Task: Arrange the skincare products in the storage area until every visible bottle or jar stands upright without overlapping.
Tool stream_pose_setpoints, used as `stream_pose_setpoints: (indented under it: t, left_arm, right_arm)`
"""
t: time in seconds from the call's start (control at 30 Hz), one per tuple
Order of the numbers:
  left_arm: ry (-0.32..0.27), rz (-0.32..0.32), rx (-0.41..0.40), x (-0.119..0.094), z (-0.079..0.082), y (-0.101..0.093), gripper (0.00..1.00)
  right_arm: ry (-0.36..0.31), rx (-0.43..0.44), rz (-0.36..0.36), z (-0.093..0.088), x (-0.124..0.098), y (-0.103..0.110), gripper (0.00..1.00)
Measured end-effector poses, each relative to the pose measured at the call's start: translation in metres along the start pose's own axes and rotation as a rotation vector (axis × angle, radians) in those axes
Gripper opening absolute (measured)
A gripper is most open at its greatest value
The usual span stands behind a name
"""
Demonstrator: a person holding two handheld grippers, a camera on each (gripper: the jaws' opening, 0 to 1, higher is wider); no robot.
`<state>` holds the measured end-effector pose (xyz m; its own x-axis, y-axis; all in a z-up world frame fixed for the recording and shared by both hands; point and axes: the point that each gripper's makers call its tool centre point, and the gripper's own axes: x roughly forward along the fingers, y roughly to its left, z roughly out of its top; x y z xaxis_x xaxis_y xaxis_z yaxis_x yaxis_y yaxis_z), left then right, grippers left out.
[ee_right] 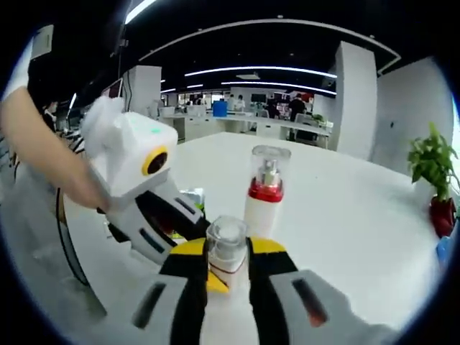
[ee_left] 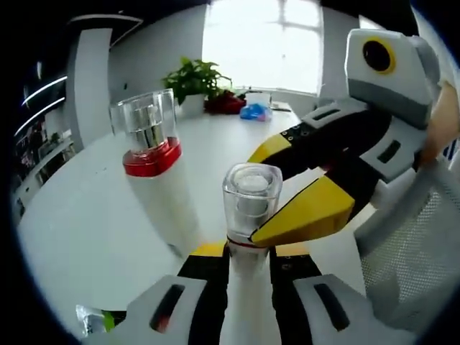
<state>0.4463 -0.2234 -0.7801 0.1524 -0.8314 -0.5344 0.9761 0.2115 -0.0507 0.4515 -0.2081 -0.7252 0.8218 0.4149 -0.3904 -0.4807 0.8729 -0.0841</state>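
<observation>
Both grippers (ee_left: 248,253) (ee_right: 226,260) clamp white bottle (ee_left: 250,205) w/ clear square cap; 2nd bottle (ee_left: 154,162) upright.

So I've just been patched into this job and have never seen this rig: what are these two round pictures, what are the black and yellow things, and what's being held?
There is no robot arm here. A person holds a pair of tongs in each hand, and a fisheye camera rides on each pair, looking forward along its jaws.

In the left gripper view, the left tongs rise from the bottom, and the right tongs come in from the right. In the right gripper view, the right tongs are at the bottom and the left tongs enter from the left.

Both pairs meet on one white bottle with a clear cap, each with its jaws closed against it. A second white bottle, with a red band under its clear cap, stands upright on the white table. A potted plant sits further back.
</observation>
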Motion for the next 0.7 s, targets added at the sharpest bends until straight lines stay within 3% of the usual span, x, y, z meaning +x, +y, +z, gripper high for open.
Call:
stream_pose_setpoints:
  t: [0.3,0.5,0.7]
  left_arm:
    - [-0.002,0.039,-0.043,-0.005,-0.004,0.012,0.27]
    - [-0.018,0.099,-0.115,-0.024,-0.010,0.022,0.33]
    - [-0.026,0.139,-0.164,-0.045,-0.017,0.020,0.38]
  right_arm:
    - [-0.012,-0.013,-0.022,0.002,0.008,-0.009,0.20]
    - [-0.021,-0.009,-0.031,0.004,0.013,-0.016,0.21]
    - [-0.033,0.005,-0.028,0.004,0.017,-0.016,0.18]
